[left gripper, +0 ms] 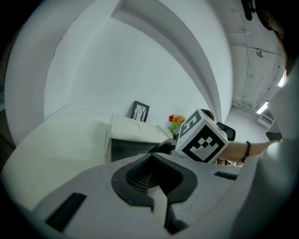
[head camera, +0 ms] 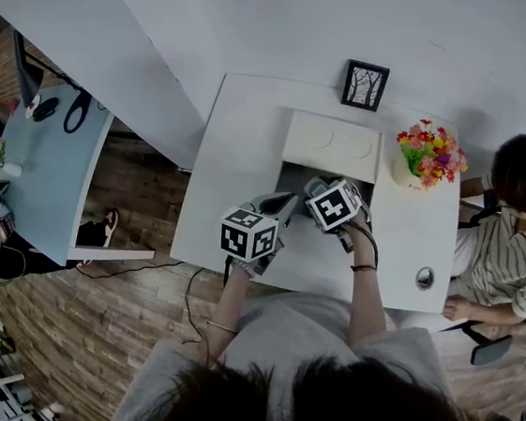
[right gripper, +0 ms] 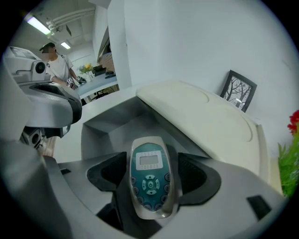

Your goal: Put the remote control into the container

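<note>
A silver remote control (right gripper: 150,179) with a teal face and a small screen sits lengthwise between the jaws of my right gripper (right gripper: 152,163). The dark pads (right gripper: 106,172) stand wide, with thin dark gaps on both sides of it. Remote and gripper hang over the open white container (right gripper: 117,123), whose lid (head camera: 332,147) is tipped back. My right gripper (head camera: 320,189) points steeply down at the box mouth. My left gripper (head camera: 278,207) waits just left of the box, jaws together and empty (left gripper: 152,158). The remote is hidden in the head view.
The white table (head camera: 243,137) carries a framed tree picture (head camera: 365,84) behind the box, a vase of flowers (head camera: 428,153) at the right, and a small round object (head camera: 424,277) near the right edge. A person (head camera: 515,234) sits at the right side. A blue table (head camera: 50,171) stands left.
</note>
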`<action>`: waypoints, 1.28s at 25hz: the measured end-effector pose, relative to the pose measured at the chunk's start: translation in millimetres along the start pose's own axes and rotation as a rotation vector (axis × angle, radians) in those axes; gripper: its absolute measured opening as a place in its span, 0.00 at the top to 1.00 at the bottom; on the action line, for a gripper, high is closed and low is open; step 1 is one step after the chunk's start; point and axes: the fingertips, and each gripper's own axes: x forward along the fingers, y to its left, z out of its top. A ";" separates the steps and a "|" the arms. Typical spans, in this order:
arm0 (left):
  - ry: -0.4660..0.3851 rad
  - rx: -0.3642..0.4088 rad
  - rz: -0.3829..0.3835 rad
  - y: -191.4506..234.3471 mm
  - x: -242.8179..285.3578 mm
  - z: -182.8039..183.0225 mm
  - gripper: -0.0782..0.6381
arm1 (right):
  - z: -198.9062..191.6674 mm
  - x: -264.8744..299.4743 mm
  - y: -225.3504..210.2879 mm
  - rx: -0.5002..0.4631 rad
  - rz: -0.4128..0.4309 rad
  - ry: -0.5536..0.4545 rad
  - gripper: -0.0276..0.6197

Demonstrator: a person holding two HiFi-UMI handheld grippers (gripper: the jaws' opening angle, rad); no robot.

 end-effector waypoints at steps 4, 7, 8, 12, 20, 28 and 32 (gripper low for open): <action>0.006 0.024 0.005 -2.2 -1.5 -1.3 0.89 | 3.8 -7.8 3.1 0.006 0.013 -0.060 0.47; 0.026 0.071 0.014 -4.8 -2.0 -3.8 0.89 | 7.7 -15.6 3.2 0.032 0.018 -0.129 0.47; 0.024 0.077 0.013 -6.0 -2.4 -3.4 0.89 | 10.0 -20.2 3.6 0.041 0.019 -0.148 0.47; 0.036 0.124 0.019 -11.1 -3.9 -3.9 0.89 | 9.7 -34.2 7.7 0.048 0.026 -0.162 0.50; 0.019 0.176 0.007 -23.3 -6.6 0.8 0.89 | 21.4 -67.6 11.7 0.124 0.005 -0.337 0.88; -0.059 0.211 0.000 -34.5 -15.6 16.8 0.89 | 43.9 -114.7 20.4 0.189 0.014 -0.545 0.95; -0.116 0.228 -0.014 -45.2 -22.4 29.0 0.89 | 50.9 -134.7 24.8 0.195 0.011 -0.616 0.96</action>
